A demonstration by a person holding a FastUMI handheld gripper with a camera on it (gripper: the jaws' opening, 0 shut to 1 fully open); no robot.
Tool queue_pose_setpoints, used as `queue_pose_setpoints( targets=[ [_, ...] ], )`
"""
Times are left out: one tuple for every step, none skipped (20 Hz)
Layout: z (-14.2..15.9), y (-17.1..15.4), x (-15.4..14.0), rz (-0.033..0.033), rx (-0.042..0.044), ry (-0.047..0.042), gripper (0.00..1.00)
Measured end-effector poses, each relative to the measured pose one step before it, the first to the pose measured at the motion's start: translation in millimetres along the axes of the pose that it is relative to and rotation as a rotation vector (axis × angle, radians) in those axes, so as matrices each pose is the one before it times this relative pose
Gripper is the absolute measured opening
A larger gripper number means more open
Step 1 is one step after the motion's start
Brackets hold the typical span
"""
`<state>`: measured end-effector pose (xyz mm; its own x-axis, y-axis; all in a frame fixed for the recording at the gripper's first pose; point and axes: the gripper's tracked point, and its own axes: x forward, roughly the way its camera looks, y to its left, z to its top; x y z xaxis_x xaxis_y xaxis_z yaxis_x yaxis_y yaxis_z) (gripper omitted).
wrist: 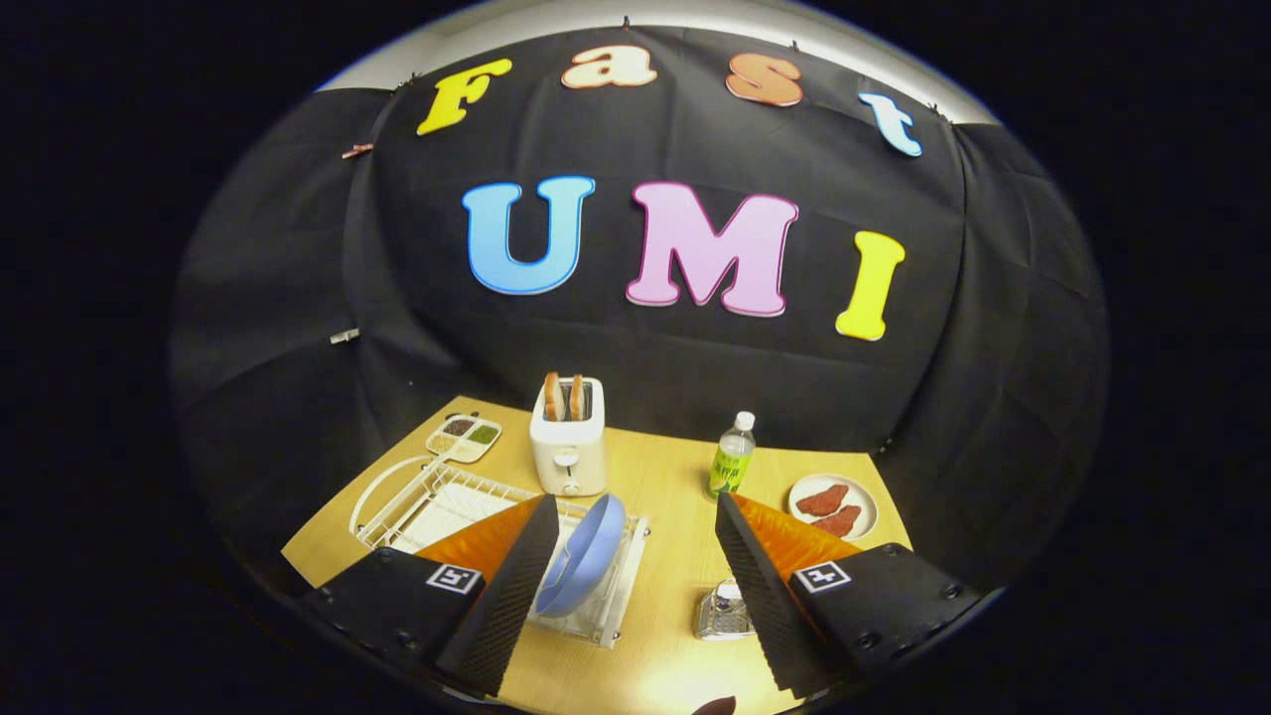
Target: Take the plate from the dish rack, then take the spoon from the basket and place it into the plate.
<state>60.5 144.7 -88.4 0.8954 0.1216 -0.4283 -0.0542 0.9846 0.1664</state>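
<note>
The wooden table (665,477) took up most of the scene. On it sat the white wire dish rack (437,501), and the blue plate (586,556) was standing on edge in the rack's near end, tilted, just beside the inner face of the left finger. The gripper (635,516) hovered above with its fingers spread wide apart, nothing between them but bare tabletop, not touching the plate. Beyond the rack stood a white toaster (567,442) with two slices of toast sticking up. Off past the right finger was a small white plate with reddish meat pieces (832,504), and a green-labelled bottle (732,460) stood upright between it and the toaster. A little divided tray of seasonings (464,438) lay left of the toaster. A small clear shiny thing (722,611) sat right against the right finger; couldn't tell what it was.
</note>
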Motion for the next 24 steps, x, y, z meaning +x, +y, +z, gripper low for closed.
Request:
queue_pose_setpoints(
  targets=[
    [-6.27,5.51,8.04,0.00048,-0.00008,0.03279,0.98],
    [-6.12,5.65,9.2,0.0001,0.00266,0.03015,0.97],
    [-6.83,4.21,9.88,-0.00485,0.00628,0.03498,0.97],
    [-8.52,3.27,9.36,-0.00591,0.00966,0.03941,0.96],
    [-8.91,3.13,9.86,-0.00804,0.01266,0.04498,0.96],
    [-7.25,4.32,10.0,-0.00307,0.01455,0.04119,0.96],
    [-6.62,3.37,9.98,-0.00282,0.01193,0.03856,0.96],
    [-6.33,0.71,8.12,-0.00522,0.00991,0.03672,0.96],
    [-8.94,0.74,11.37,-0.00812,0.00337,0.03416,0.96],
    [-8.12,0.44,13.65,-0.01614,0.00304,0.03664,0.95],
    [-5.31,-0.88,10.77,-0.01421,0.00569,0.03268,0.94],
    [-4.87,-0.75,10.52,-0.01359,0.01368,0.02801,0.91],
    [-5.33,0.31,9.42,-0.00957,0.01457,0.02728,0.88],
    [-5.09,-0.19,9.37,-0.01297,0.01114,0.0249,0.81],
    [-4.0,-0.26,9.37,-0.01491,0.0102,0.02102,0.75],
    [-3.98,0.15,8.3,-0.01436,0.00847,0.02129,0.69],
    [-3.14,-1.37,6.08,-0.01883,0.0092,0.01551,0.67],
    [-1.2,1.22,4.98,-0.00646,0.01356,0.01279,0.57],
    [1.88,0.65,3.34,-0.01416,0.01927,0.00167,0.47],
    [3.77,-4.5,2.48,-0.03277,0.01327,-0.00725,0.38],
    [2.57,0.59,2.48,-0.005,0.01445,-0.00302,0.36],
    [3.41,0.73,0.03,-0.00575,0.00455,0.00365,0.34],
    [-0.63,-0.56,-0.05,-0.00719,-0.00788,0.00803,0.32],
    [3.23,0.28,-3.25,-0.00685,-0.01192,-0.00079,0.31]
  ],
)
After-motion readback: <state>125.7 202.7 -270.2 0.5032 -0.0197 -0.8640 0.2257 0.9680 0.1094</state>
